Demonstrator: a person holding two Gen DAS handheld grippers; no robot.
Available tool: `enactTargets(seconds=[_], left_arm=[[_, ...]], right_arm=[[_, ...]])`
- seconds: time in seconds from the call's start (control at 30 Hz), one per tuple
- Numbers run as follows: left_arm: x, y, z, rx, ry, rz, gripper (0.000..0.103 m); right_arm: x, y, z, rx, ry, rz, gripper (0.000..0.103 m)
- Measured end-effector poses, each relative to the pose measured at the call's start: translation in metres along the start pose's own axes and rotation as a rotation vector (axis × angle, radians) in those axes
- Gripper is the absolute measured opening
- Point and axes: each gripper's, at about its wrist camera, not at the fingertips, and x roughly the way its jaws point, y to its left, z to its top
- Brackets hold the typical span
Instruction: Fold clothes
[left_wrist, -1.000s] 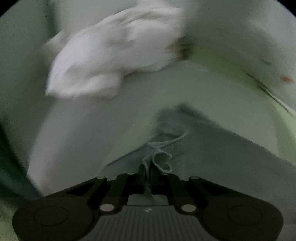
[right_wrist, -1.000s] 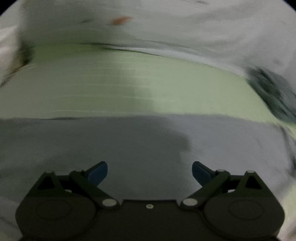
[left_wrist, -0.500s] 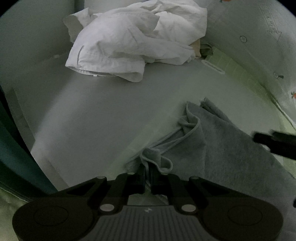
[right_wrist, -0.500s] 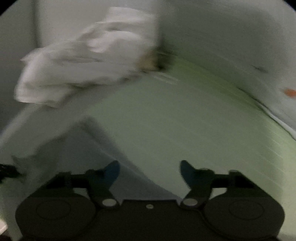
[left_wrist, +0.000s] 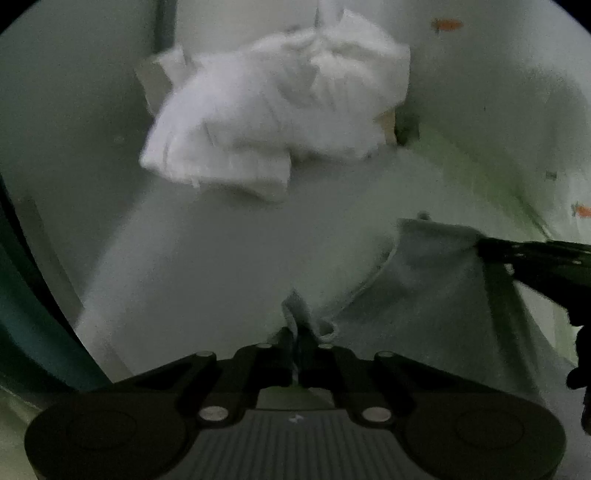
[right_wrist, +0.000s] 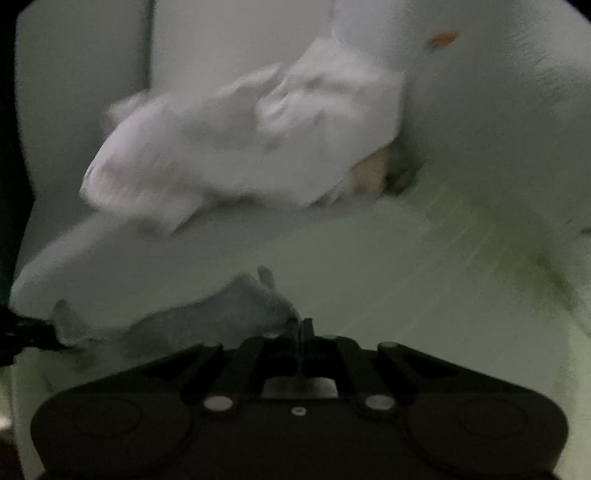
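A grey garment (left_wrist: 436, 291) lies spread on the pale bed surface. My left gripper (left_wrist: 295, 334) is shut on its near hem, where a bunched fold pokes up between the fingers. My right gripper (right_wrist: 300, 325) is shut on another edge of the same grey garment (right_wrist: 221, 310). In the left wrist view the right gripper's dark fingers (left_wrist: 517, 251) pinch the cloth at the right. In the right wrist view the left gripper's fingertips (right_wrist: 26, 328) show at the far left edge, holding the other end.
A crumpled white garment pile (left_wrist: 273, 122) sits at the far end of the bed, also seen as the white garment pile (right_wrist: 240, 147). A white printed cover (left_wrist: 498, 92) rises along the right. A green striped sheet (right_wrist: 461, 258) lies to the right.
My right gripper, open half a second ago, has shut on the grey garment's edge. The left gripper keeps its grip on the hem. Both views have shifted and blurred.
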Motion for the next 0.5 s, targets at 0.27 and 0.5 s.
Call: enactTargets(seconds=[0.27, 0.5], left_arm=[[0.023, 0.015, -0.002, -0.052, 0.063, 0.116, 0.005], [0.017, -0.009, 0.012, 0.036, 0.037, 0.144, 0.039]], right_arm=[[0.029, -0.006, -0.011, 0.015, 0.126, -0.048, 0.029], [-0.014, -0.04, -0.04, 0.162, 0.118, -0.131, 0.089]])
